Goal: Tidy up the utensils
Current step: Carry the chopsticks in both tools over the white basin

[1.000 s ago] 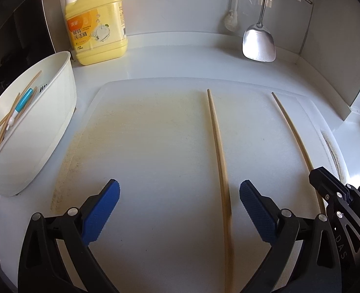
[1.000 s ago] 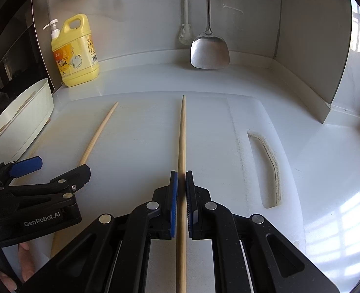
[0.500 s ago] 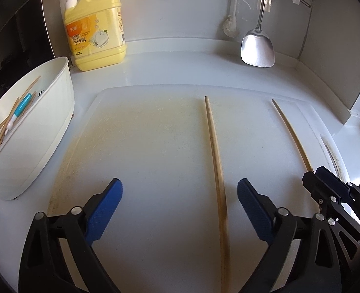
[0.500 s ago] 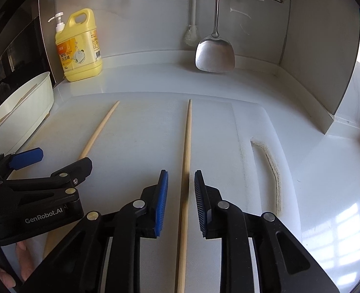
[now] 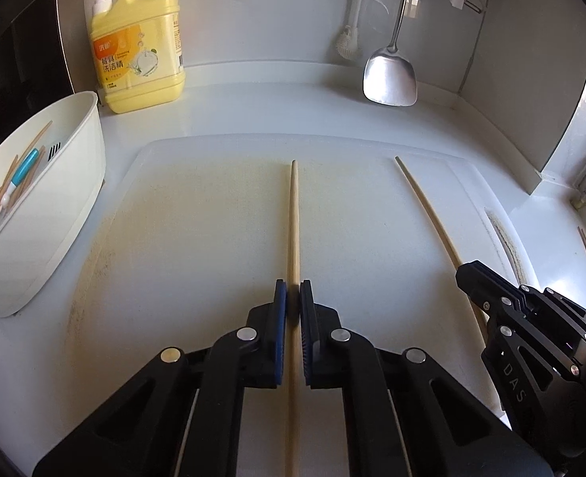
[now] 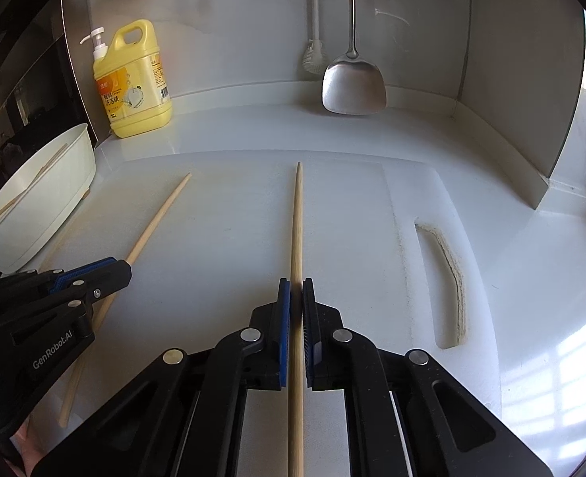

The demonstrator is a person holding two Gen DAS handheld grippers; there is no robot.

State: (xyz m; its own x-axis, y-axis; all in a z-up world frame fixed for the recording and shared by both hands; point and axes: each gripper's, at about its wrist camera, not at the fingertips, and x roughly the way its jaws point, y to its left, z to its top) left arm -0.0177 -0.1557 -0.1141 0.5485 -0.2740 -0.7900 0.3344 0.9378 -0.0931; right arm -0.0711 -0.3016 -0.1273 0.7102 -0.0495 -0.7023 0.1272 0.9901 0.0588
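Left gripper (image 5: 293,298): jaws closed on the left chopstick (image 5: 293,218), blue pads pressing its shaft from both sides, well back from the tip.
Right gripper (image 6: 296,292): jaws closed on the right chopstick (image 6: 297,218), blue pads against the shaft on both sides.
Left chopstick: lies lengthwise on the cutting board (image 5: 197,238), tapered tip pointing toward the back wall; the thick end runs back between the gripper arms and out of frame.
Right chopstick: lies on the same board, to the right of the left one, well apart from it and roughly parallel, tip toward the back wall.
Cross view: each wrist camera shows the other gripper at its side edge, set over the other chopstick.
Cutting board: white, stained yellowish on its left half, flat on the white countertop (image 6: 531,278); a slot handle (image 6: 447,286) at its right end.
Utensil holder (image 5: 54,214): white plastic tub at the left edge of the counter, just beside the board; contains several chopsticks and a blue-and-white utensil (image 5: 20,173).
Detergent bottle (image 5: 138,39): yellow, pump top, upright at the back left against the wall.
Spatula (image 5: 390,75): metal, hanging on the back wall, blade just above the counter.
Brush (image 5: 348,39): white, hanging left of the spatula.
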